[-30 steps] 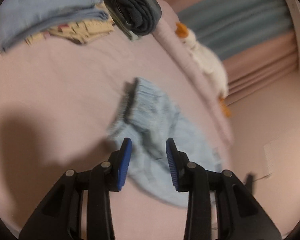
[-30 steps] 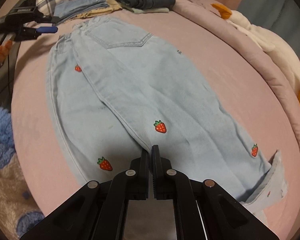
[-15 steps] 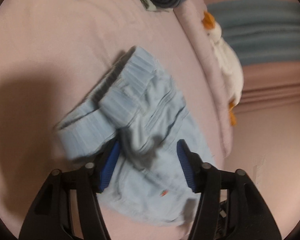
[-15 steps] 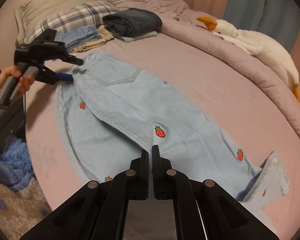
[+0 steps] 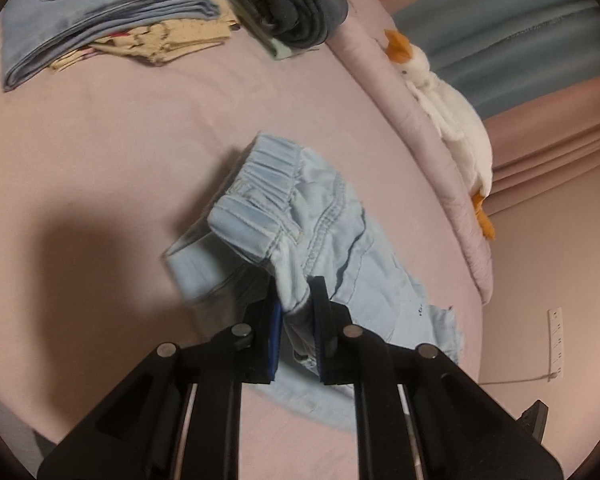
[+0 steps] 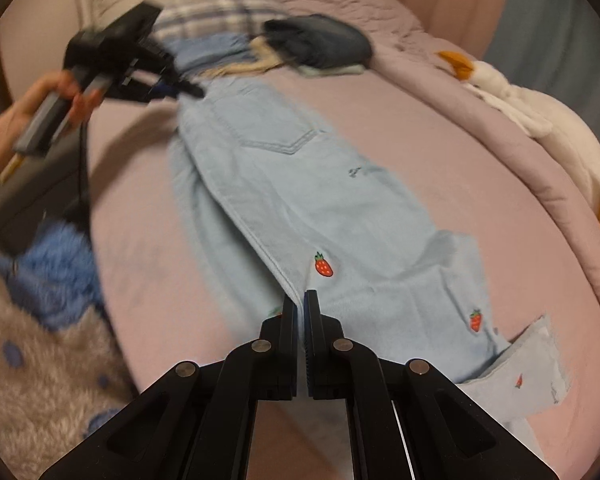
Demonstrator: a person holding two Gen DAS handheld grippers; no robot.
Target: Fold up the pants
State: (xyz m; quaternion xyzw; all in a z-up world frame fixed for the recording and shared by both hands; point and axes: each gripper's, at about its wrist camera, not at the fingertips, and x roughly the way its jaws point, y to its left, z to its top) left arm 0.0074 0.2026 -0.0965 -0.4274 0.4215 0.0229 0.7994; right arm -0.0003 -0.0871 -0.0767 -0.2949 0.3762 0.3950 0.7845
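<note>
While both claws clamp the pants (image 6: 300, 184), left claw (image 5: 294, 312) at the waistband and right claw (image 6: 300, 300) mid-leg, the lengthwise fold looks done and cross folds remain.

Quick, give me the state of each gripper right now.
Left gripper: shut on the waistband of the pants.
Right gripper: shut on the pants' folded edge.

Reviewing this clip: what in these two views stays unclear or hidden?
- Right wrist view: motion blur smears the left gripper and hand.
- Right gripper: its own fingers hide how much of the pants it pinches.
- Left wrist view: the pants' legs are hidden behind the left gripper.
</note>
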